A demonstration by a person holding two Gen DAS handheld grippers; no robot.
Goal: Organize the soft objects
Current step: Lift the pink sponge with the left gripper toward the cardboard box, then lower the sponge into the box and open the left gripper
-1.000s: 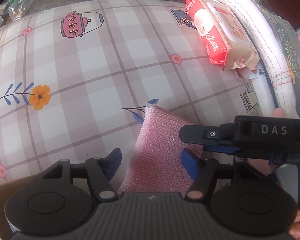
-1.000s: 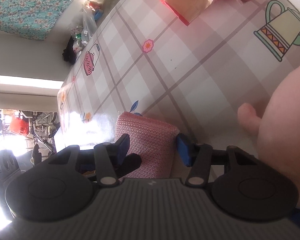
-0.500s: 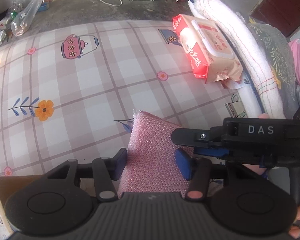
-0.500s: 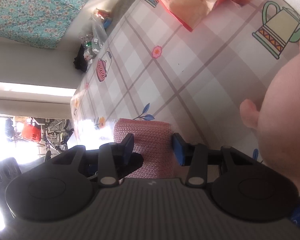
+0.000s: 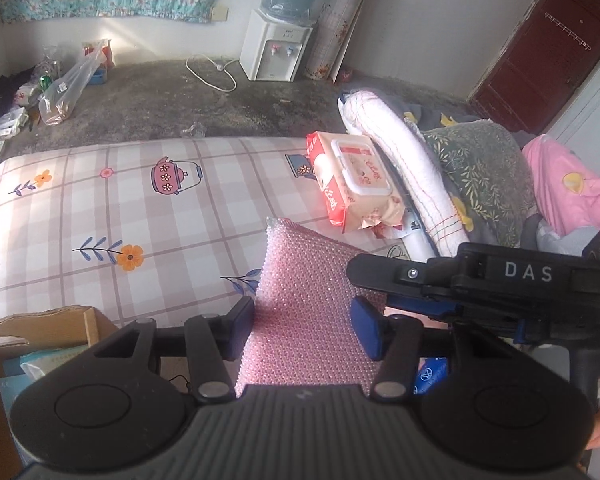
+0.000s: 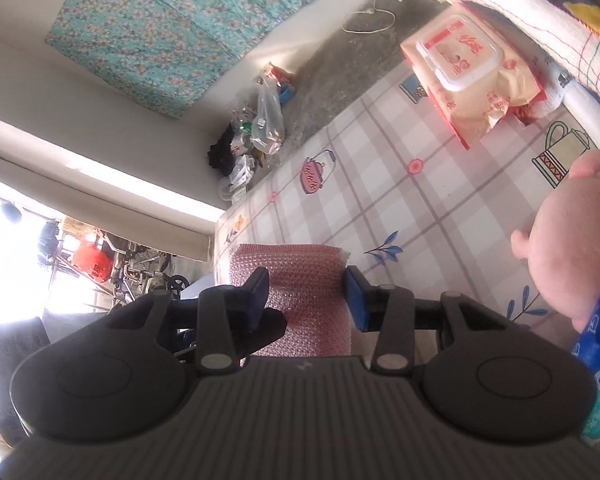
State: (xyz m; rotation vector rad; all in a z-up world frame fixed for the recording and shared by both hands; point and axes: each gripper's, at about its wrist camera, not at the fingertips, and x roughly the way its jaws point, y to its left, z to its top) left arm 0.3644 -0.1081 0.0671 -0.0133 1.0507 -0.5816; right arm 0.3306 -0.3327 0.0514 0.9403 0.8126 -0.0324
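Note:
A pink knobbly scrub pad (image 5: 300, 280) hangs above the plaid tablecloth (image 5: 140, 208), held from two sides. My left gripper (image 5: 304, 324) is shut on its near end, both blue pads pressing its edges. My right gripper (image 6: 306, 296) is shut on the same pad (image 6: 300, 264) from the other side. In the left wrist view the right gripper's black finger marked DAS (image 5: 420, 276) reaches in from the right across the pad. In the right wrist view a dark finger of the left gripper (image 6: 268, 322) shows behind the left pad.
A red and cream pack of wet wipes (image 5: 352, 176) lies at the cloth's right edge beside a rolled white towel (image 5: 404, 184) and a leafy grey pillow (image 5: 480, 168). An open cardboard box (image 5: 40, 320) stands at lower left. A pink plush toy (image 6: 572, 232) sits at the right.
Both grippers have narrowed onto the pink pad and risen with it off the tablecloth. Both views now take in the floor and walls beyond the table.

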